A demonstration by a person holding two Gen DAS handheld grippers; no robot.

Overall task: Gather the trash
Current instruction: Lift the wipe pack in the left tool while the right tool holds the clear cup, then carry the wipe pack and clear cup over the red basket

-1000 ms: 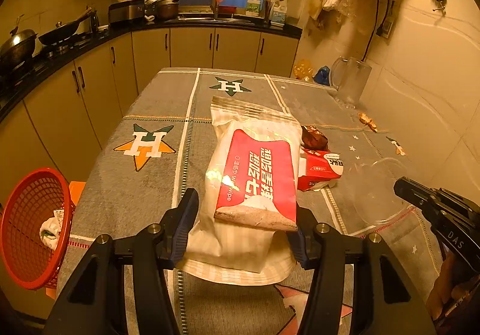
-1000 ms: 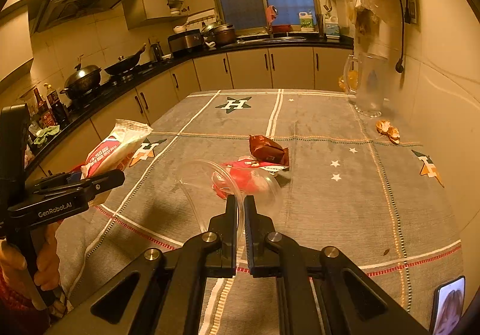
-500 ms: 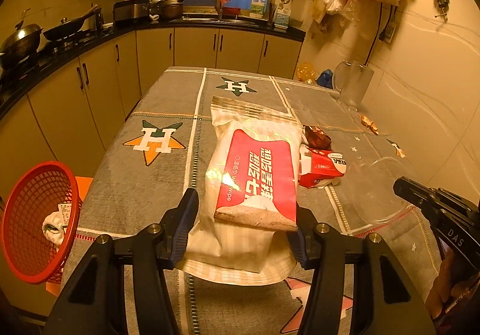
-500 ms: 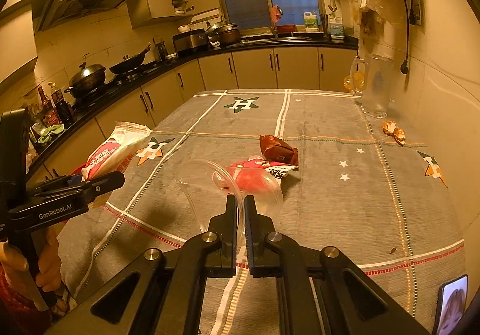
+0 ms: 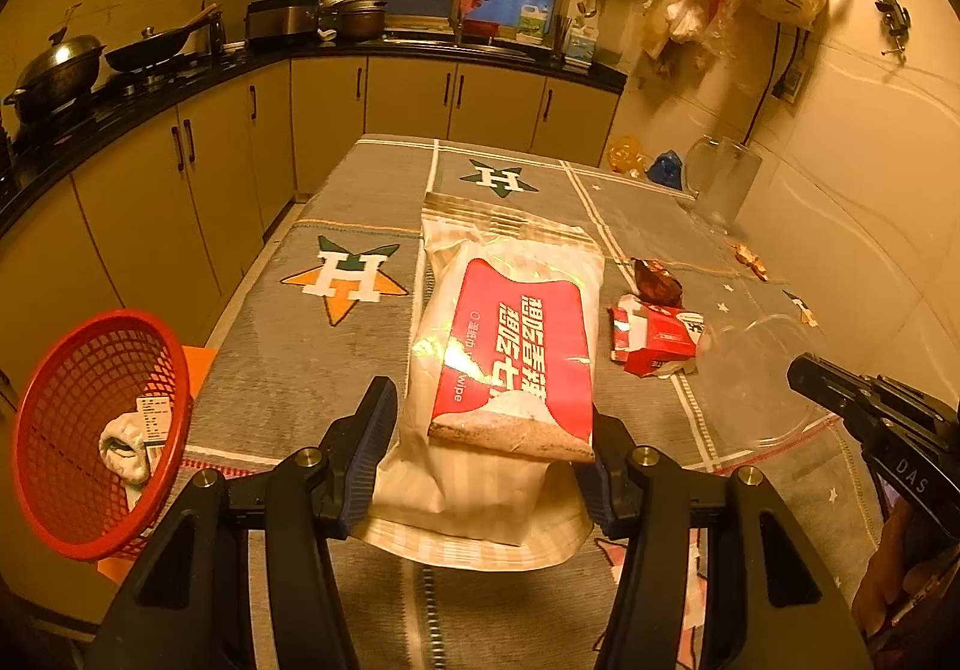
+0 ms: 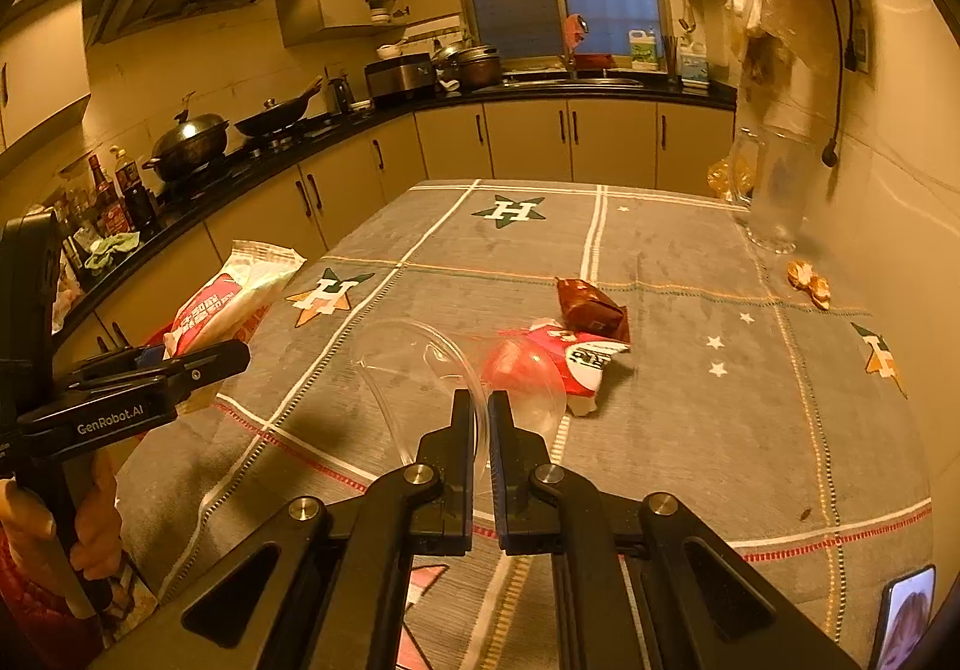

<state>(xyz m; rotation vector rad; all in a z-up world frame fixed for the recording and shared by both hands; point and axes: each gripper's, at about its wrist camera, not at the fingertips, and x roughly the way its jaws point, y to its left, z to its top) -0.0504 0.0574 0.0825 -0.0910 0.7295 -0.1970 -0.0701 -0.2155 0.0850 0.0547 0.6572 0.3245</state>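
Observation:
My left gripper is shut on a white wet-wipe pack with a red label, held above the near end of the grey table. The same pack shows at the left of the right wrist view. My right gripper is shut on the rim of a clear plastic bowl that tips on its side. From the left wrist view the bowl sits in front of the right gripper's tip. A red-and-white carton and a brown wrapper lie mid-table. A red basket stands off the table's left edge.
The basket holds crumpled paper. Orange scraps and a glass pitcher stand by the right wall. A phone lies at the near right corner. Kitchen cabinets and a stove run along the left and far sides.
Both grippers have drifted a little to the left with their loads, so the table and the basket sit further right in each view. Neither grip has changed.

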